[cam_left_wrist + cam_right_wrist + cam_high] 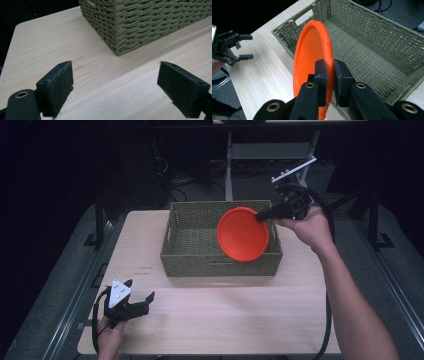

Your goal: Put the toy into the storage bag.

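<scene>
Orange plastic catches the light as the right gripper holds a round plate on edge above a woven basket on the pale wooden worktop. In the right gripper view its jaws are clenched on the plate's rim, one pad on either face, with the disc standing nearly upright and leaning over the basket's near wall. The step in hand looks to be carrying the plate over the basket, either to set it down inside or to take it clear; the pictures do not settle which. If it is going in, the next move calls for tipping the disc flat and lowering it to the woven floor before letting go. The left gripper rests well apart at the worktop's near left corner, jaws spread wide on nothing, facing the basket's corner.
</scene>
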The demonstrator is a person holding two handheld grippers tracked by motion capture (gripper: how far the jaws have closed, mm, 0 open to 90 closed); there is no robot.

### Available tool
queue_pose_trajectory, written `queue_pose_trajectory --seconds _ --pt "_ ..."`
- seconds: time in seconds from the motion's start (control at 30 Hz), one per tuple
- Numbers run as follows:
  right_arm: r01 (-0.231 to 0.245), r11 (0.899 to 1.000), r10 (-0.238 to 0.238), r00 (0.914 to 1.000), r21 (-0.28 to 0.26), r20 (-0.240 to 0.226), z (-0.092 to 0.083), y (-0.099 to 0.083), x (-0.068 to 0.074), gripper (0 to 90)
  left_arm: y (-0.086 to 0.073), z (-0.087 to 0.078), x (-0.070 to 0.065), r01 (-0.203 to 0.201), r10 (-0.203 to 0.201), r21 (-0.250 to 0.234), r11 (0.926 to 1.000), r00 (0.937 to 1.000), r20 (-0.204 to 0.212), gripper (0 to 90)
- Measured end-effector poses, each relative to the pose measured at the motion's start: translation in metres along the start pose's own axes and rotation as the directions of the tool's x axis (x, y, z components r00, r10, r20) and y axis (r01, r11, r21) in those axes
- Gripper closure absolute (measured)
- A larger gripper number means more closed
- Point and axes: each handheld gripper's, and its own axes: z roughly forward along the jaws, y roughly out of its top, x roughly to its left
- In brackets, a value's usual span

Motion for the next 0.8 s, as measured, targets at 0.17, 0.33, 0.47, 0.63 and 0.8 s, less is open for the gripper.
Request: queue_pose_trajectory --seconds 0.17,0.33,0.47,0.63,0.8 --pt "-0.017 1.000 0.017 0.9997 0.004 0.016 0.005 0.005 -0.006 81.9 0.000 0.000 -0.001 -0.006 0.006 0.000 1.0000 1.0000 0.003 12.8" --pt "-0.049 0.999 0.048 0.9987 0.003 0.013 0.011 0.007 -0.014 81.8 0.001 0.001 -0.002 -0.006 0.006 -0.004 1.0000 1.0000 0.007 12.8" --pt "-0.066 0.998 0.065 0.9976 0.002 0.024 0.013 0.008 -0.020 81.8 0.002 0.003 -0.003 -0.009 0.009 -0.004 1.0000 0.9999 0.011 12.8" --pt "-0.074 0.997 0.075 0.9965 -0.022 0.036 0.013 0.011 -0.024 81.7 0.002 0.003 -0.003 -0.004 0.004 -0.001 1.0000 1.0000 0.008 12.8" --pt "-0.088 0.996 0.089 0.9949 -0.020 0.049 0.018 0.016 -0.029 81.7 0.002 0.002 -0.002 -0.002 0.002 -0.006 1.0000 1.0000 0.009 12.9"
